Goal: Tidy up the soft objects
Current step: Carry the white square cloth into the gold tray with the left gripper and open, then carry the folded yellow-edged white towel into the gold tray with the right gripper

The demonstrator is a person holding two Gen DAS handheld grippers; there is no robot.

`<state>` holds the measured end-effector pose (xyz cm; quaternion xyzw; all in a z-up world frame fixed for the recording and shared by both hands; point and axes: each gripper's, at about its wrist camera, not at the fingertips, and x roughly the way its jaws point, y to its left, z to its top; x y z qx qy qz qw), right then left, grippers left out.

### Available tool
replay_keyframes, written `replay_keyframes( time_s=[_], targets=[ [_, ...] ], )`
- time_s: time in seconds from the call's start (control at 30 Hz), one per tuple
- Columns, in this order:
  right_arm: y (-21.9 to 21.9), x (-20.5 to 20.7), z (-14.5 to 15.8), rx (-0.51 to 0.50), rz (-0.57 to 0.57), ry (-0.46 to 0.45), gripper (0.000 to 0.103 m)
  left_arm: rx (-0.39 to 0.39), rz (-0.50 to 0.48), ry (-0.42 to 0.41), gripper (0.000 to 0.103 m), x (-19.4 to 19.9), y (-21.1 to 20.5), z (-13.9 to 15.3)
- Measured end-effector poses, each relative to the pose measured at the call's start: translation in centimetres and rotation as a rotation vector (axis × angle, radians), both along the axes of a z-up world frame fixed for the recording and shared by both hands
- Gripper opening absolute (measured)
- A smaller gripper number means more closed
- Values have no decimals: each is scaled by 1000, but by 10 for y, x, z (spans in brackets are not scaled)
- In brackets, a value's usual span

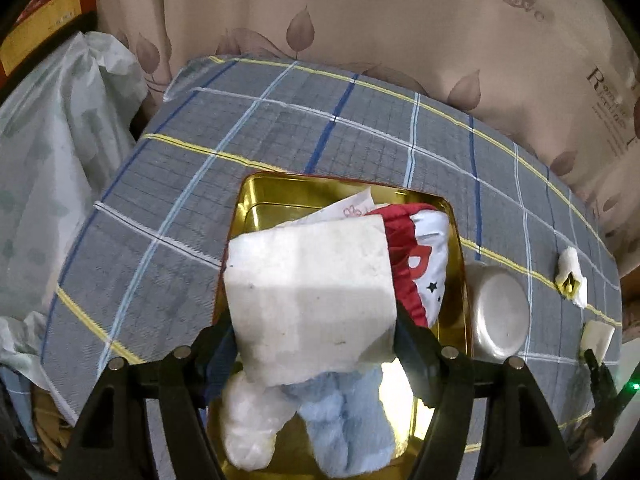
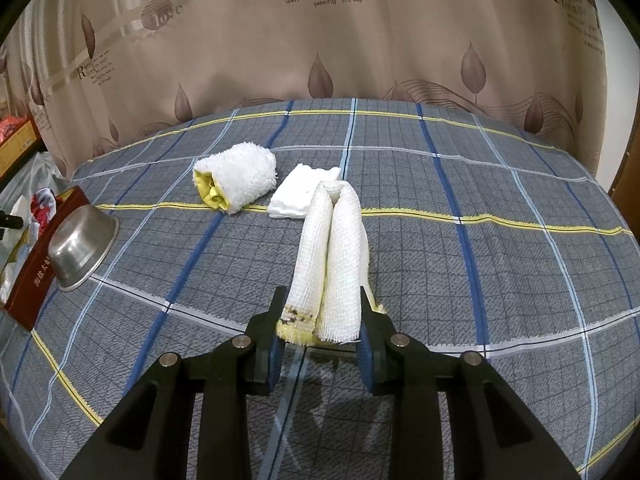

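My left gripper [image 1: 314, 344] is shut on a white foam block [image 1: 310, 296] and holds it over the gold tin box [image 1: 456, 220]. The tin holds a red and white cloth [image 1: 420, 264], a light blue plush piece [image 1: 348, 420] and a white fluffy piece [image 1: 250, 424]. My right gripper [image 2: 320, 320] is shut on a folded white mesh cloth [image 2: 340, 248] with a yellow edge, lying along the bed. A rolled white and yellow towel [image 2: 236, 180] and a flat white folded pad [image 2: 298, 194] lie beyond it.
A steel bowl [image 2: 82, 246] lies upside down against the tin's red side [image 2: 38, 284]; it also shows in the left wrist view [image 1: 498, 312]. The grey plaid bed cover [image 2: 480, 264] spreads all around. A beige curtain [image 2: 320, 48] hangs behind. A plastic bag [image 1: 52, 168] sits left.
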<state>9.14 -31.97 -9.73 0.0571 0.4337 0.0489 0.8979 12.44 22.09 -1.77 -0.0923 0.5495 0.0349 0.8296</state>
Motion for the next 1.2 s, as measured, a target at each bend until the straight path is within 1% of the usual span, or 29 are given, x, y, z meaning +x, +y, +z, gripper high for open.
replay_keyframes(
  time_s=[0.07, 0.23, 0.27, 0.43, 0.6, 0.67, 0.77, 0.83, 0.9, 0.93, 1.0, 1.1, 1.13, 1.2],
  targets=[
    [0, 0, 0, -1, 0, 0, 29, 9, -5, 12, 75, 3, 0, -4],
    [0, 0, 0, -1, -1, 1, 29, -8, -15, 51, 78, 5, 4, -10],
    [0, 0, 0, -2, -1, 1, 29, 8, -12, 55, 78, 5, 4, -9],
    [0, 0, -1, -2, 1, 3, 29, 12, -5, 47, 81, 3, 9, 2],
    [0, -1, -1, -6, 1, 4, 29, -29, 12, 22, 81, -5, 15, 18],
    [0, 0, -1, -4, 1, 4, 29, -21, 34, 4, 81, -11, 15, 26],
    [1, 0, 0, -4, 1, 4, 29, 26, 41, -9, 81, -23, 13, 35],
    [0, 0, 0, -6, 0, 2, 30, 69, 51, -1, 81, -31, 12, 38],
    [1, 0, 0, -7, -1, -1, 30, 78, 51, -9, 81, -38, 13, 38],
    [1, 0, 1, -8, -3, -3, 30, 96, 58, -2, 81, -42, 13, 37],
    [1, 0, 1, -10, -3, -7, 30, 90, 67, -32, 81, -53, 15, 39],
    [1, -1, 2, -14, -5, -15, 30, 104, 61, -42, 81, -62, 16, 39],
    [1, -1, 3, -14, -3, -16, 30, 114, 55, -33, 81, -64, 16, 39],
    [1, -2, 4, -17, -7, -23, 30, 102, 40, -24, 81, -68, 16, 37]
  ],
)
